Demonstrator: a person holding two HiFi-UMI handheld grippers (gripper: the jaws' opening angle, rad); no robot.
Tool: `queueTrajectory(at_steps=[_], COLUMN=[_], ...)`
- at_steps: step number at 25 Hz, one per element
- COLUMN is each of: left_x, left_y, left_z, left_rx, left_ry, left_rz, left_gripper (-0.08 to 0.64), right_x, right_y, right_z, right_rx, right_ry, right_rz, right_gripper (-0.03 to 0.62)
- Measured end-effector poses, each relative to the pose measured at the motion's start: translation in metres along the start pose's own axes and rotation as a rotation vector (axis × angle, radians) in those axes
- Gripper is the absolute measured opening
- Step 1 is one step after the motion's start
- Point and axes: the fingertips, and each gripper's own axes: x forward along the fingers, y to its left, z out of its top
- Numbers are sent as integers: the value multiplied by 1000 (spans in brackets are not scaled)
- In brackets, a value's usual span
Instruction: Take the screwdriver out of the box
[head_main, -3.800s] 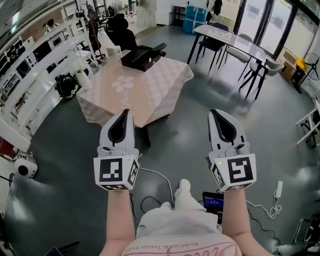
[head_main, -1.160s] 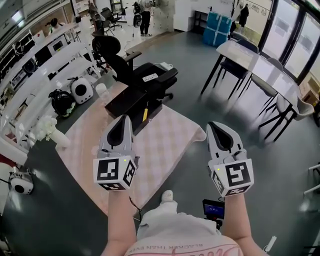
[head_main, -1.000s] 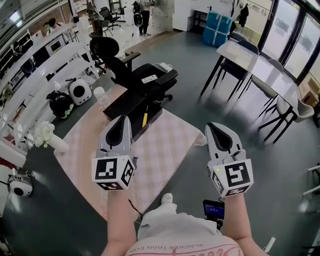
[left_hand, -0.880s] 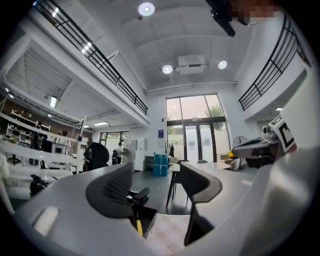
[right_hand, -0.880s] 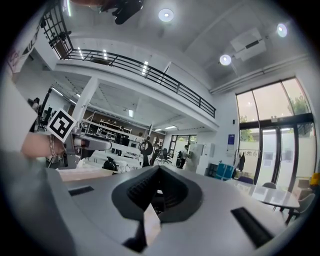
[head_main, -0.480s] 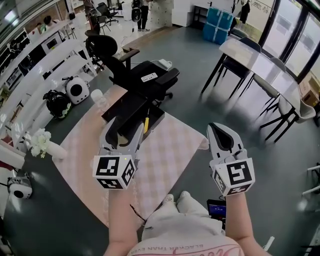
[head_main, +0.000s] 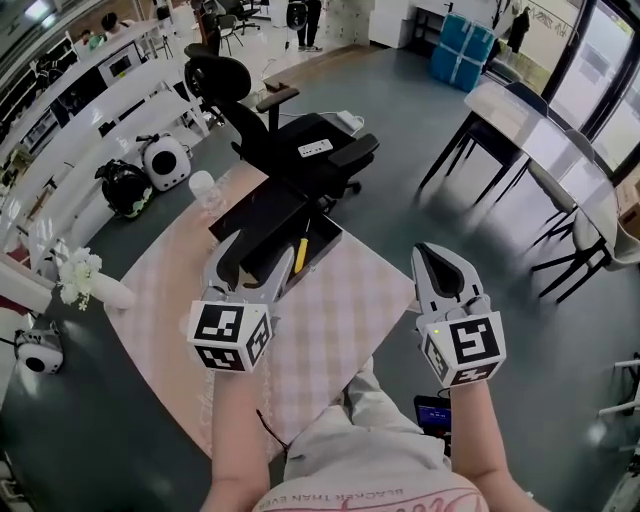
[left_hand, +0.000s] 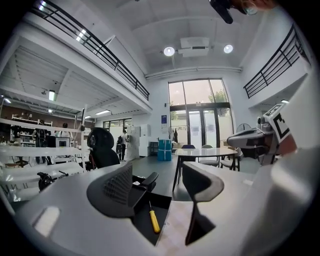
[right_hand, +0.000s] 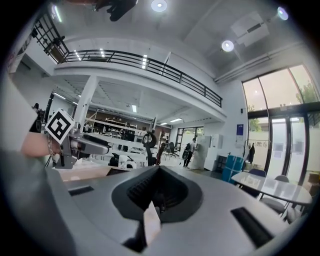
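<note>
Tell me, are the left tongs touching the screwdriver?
Apart. The left gripper view shows the open left tongs short of the screwdriver lying in the box.

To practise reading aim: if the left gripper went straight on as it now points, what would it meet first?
Probably the open black box, near its yellow-handled screwdriver; depth is unclear.

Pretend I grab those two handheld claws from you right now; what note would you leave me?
Left gripper: open, empty, above the table, pointing toward the box.
Right gripper: shut, empty, off the table's right side.
Screwdriver: yellow handle, lying inside the open black box at the table's far end.
Done: nothing picked up yet.
Left: reach in, close on the handle, lift it out.
</note>
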Motion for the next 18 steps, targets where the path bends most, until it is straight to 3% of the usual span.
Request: queueTrajectory(at_steps=[6, 18], left_x=[35, 99], left_y=[9, 12], left_z=[-29, -116], left_rx=[-26, -90], left_ry=[89, 336], left_rz=[5, -16], left_gripper=[318, 298], right_x=[36, 79], right_y=[-7, -37], right_z=[-29, -114], right_rx=[5, 149], right_ry=[49, 198], right_rz=[36, 35], right_gripper=[6, 6])
